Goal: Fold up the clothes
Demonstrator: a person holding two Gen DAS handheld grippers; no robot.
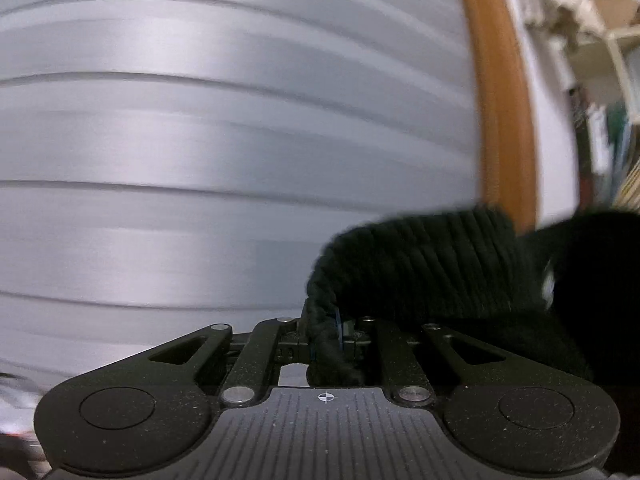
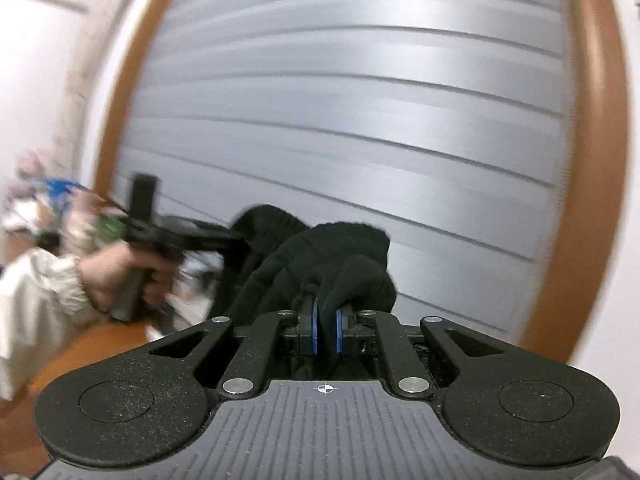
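Where the left wrist view looks along its own fingers, the left gripper (image 1: pixel 326 334) is clenched on a ribbed edge of the black knit (image 1: pixel 420 264), which bunches up from the jaws toward 2 o'clock and fills the frame's lower right. Behind it a grey slatted shutter (image 1: pixel 220 140) covers most of the frame, blurred, with an orange frame (image 1: pixel 504 120) running down at 1 o'clock and cluttered shelves (image 1: pixel 608 80) at 2 o'clock. In the right wrist view, the right gripper (image 2: pixel 326 330) is likewise pinched shut on the knit (image 2: pixel 344 264), a fold pressed between its blue pads (image 2: pixel 315 330) and the rest heaped just above the jaws at the frame's centre. At 9 o'clock a hand (image 2: pixel 120 276) in a pale sleeve (image 2: pixel 36 304) grips the handle of the left gripper (image 2: pixel 236 240), held level and pointing toward 3 o'clock, its tip buried in the same knit. The shutter (image 2: pixel 360 100) and its frame (image 2: pixel 592 160) stand behind, blurred.
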